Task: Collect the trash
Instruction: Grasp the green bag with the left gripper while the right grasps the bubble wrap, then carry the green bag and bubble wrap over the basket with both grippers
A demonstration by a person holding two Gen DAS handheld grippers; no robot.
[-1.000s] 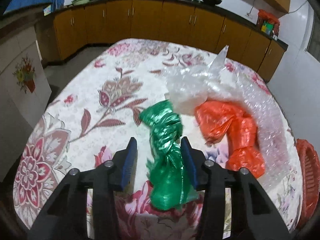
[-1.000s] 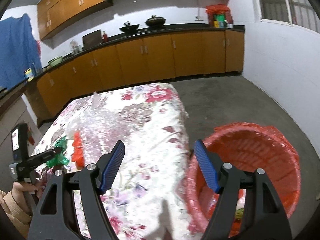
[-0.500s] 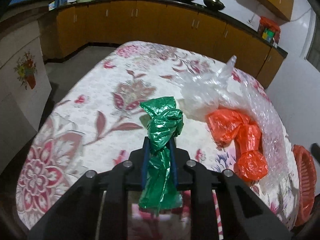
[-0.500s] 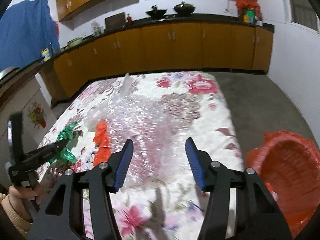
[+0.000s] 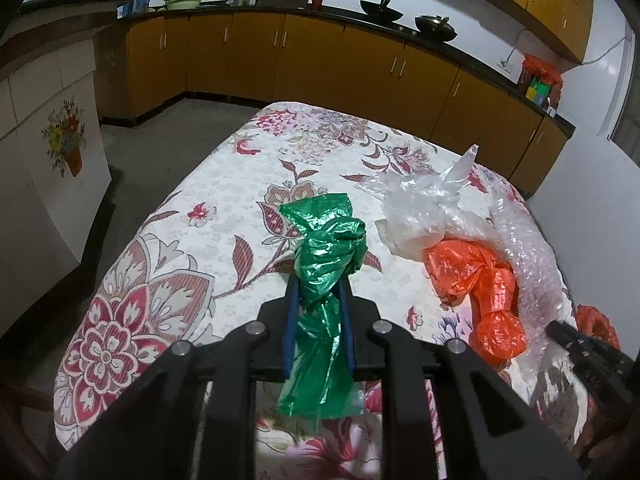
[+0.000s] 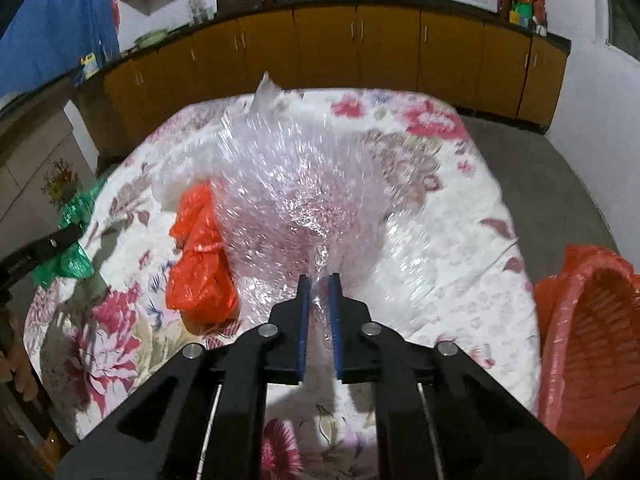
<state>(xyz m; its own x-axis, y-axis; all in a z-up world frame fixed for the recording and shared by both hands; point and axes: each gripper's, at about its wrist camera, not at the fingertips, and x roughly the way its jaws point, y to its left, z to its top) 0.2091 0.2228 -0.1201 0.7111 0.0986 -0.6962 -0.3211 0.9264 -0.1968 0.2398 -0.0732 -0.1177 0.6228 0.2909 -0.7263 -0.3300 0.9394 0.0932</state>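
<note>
Flowery tabletop (image 5: 168, 280): left claw (image 5: 318, 300) pinches green bag (image 5: 324, 252), right claw (image 6: 319, 292) pinches bubble wrap (image 6: 304, 192) (slippery); either could slip out before the bin (image 6: 592, 320).

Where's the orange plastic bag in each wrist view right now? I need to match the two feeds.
Left wrist: orange plastic bag lies right of centre on the tablecloth, beside the bubble wrap.
Right wrist: orange plastic bag lies left of centre, against the bubble wrap.
Shared landmark: the green plastic bag, held in the left gripper.
</note>
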